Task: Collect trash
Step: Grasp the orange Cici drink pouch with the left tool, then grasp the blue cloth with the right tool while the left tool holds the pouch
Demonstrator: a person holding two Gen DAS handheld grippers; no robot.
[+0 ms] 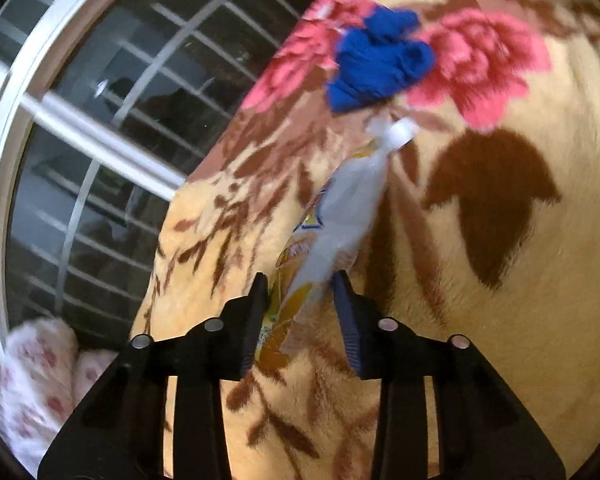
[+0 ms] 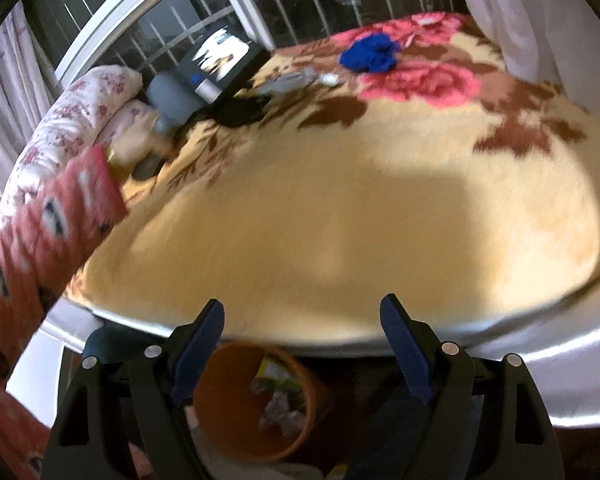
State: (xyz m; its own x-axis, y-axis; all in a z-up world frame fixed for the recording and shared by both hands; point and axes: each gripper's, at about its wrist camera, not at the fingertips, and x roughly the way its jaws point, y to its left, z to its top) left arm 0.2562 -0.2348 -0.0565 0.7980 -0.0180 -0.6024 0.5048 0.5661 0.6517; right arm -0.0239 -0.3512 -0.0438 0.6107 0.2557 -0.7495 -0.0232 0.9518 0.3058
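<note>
Wrapper [image 1: 332, 216] is pinched in the left gripper [image 1: 300, 276] above the bed [image 1: 520, 320]. Right gripper [image 2: 302, 304] is held wide and empty. Orange bin [image 2: 220, 396] already contains scraps; a small white scrap [image 2: 329, 78] is left.

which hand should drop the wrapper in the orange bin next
Left, probably. The left hand-held gripper is already shut on the wrapper, so it only needs carrying to the orange bin. The right hand-held gripper hangs open and empty above that bin, with nothing to drop.
</note>
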